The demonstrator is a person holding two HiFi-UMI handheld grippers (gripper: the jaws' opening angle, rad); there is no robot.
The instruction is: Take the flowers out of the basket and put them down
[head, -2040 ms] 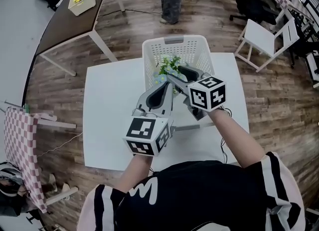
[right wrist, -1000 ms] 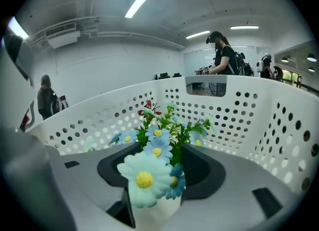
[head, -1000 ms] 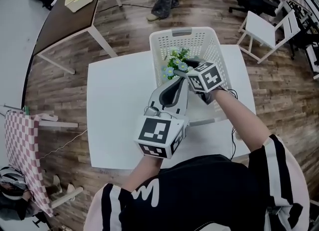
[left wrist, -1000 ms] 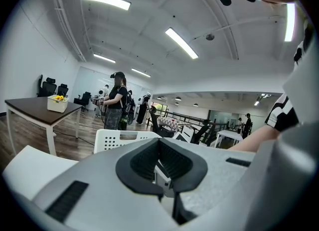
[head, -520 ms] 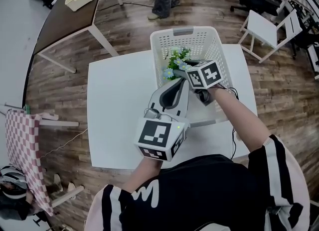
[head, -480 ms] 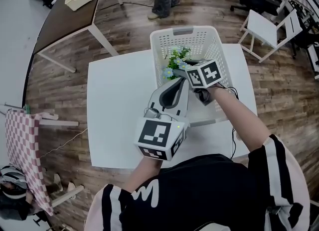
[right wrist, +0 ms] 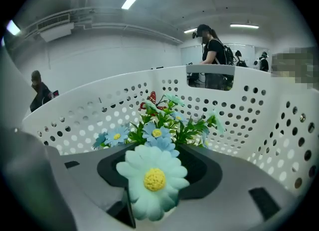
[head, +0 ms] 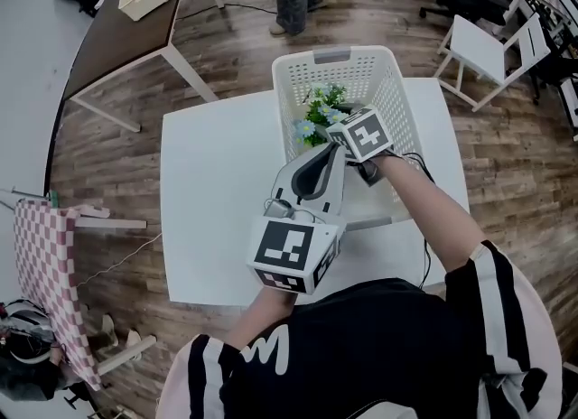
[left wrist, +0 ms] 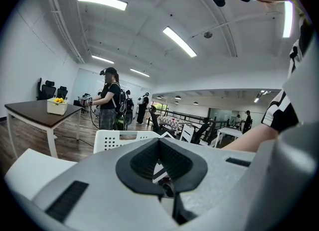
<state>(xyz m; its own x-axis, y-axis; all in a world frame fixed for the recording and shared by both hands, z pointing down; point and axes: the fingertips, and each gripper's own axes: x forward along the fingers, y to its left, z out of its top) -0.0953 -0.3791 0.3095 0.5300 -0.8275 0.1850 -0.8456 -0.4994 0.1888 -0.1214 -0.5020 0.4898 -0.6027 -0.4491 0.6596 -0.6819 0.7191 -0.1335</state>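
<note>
Inside the white perforated plastic basket, the right gripper seems closed on the blue artificial flowers. The left gripper hovers beside it, jaws together, holding nothing.

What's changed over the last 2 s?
The right gripper pushed forward, deeper into the basket, up to the flowers; a bloom stands between its jaws. The left gripper crept forward behind it. Flowers remain in the basket.

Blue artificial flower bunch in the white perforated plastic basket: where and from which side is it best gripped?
Probably the green stems of the blue artificial flower bunch, from above: the white perforated plastic basket walls it in on every side.
</note>
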